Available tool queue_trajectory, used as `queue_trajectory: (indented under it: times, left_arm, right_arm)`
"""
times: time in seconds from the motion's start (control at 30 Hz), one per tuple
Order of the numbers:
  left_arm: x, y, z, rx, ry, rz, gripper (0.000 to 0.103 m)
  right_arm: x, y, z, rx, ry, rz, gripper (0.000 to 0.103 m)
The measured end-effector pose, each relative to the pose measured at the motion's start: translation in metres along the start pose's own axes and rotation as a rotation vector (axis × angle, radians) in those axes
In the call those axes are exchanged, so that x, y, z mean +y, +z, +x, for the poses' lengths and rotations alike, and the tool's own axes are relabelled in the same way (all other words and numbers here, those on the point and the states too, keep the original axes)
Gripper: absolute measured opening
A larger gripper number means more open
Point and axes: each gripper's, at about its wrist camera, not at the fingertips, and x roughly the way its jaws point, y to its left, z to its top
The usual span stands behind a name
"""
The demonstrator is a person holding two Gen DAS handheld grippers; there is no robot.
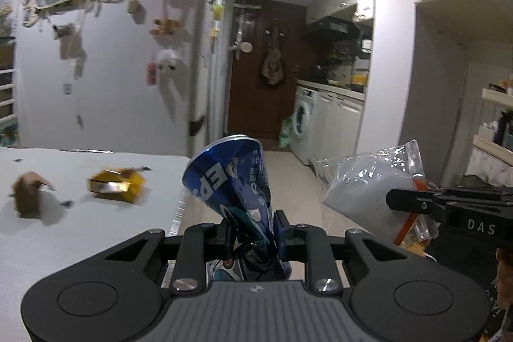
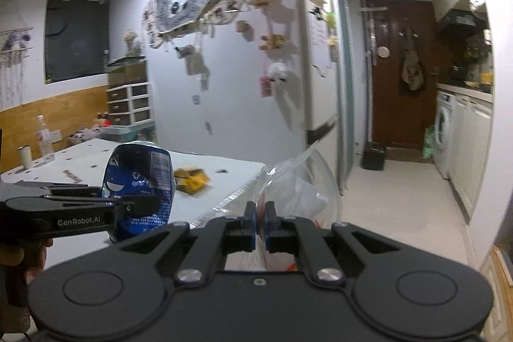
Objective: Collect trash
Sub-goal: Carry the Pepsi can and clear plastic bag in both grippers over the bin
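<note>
The left gripper (image 1: 253, 233) has its jaws clamped on a crushed blue can (image 1: 229, 178), held up past the desk (image 1: 96, 233) edge. The right gripper (image 2: 260, 221) has its jaws pinched together on the rim of a clear plastic bag (image 2: 298, 191), just beside the can. The can looks ready to go in but is not yet bagged. Left on the desk: a yellow wrapper (image 1: 117, 185) and a brown paper scrap (image 1: 29, 193). Nothing blocks the bag's mouth

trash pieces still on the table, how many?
2: a brown scrap near the table left edge, and a yellow wrapper right of it. More may lie outside the views.
</note>
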Motion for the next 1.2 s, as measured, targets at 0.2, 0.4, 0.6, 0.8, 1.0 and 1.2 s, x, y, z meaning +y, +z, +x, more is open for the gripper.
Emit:
queue_trajectory:
  times: [0.2,0.4,0.6,0.8,1.0,1.2]
  left_arm:
    - [-0.036,-0.014,0.035,0.051,-0.049,0.012,0.025]
    - [-0.060,-0.041,0.084,0.142,-0.085,0.015,0.025]
    - [-0.068,-0.078,0.144,0.255,-0.102,-0.023,0.025]
    - [-0.060,-0.126,0.214,0.398,-0.103,-0.062,0.025]
    - [-0.039,-0.178,0.277,0.517,-0.093,-0.092,0.025]
    - [-0.015,-0.225,0.325,0.620,-0.065,-0.140,0.025]
  right_arm:
    - [-0.041,-0.022,-0.007,0.036,-0.065,0.042,0.005]
    - [-0.077,-0.056,0.009,0.118,-0.119,0.078,0.005]
    - [-0.109,-0.091,0.042,0.263,-0.166,0.096,0.005]
    - [-0.138,-0.122,0.090,0.403,-0.198,0.111,0.005]
    - [-0.150,-0.172,0.153,0.592,-0.208,0.061,0.005]
    - [-0.155,-0.214,0.215,0.716,-0.187,0.043,0.005]
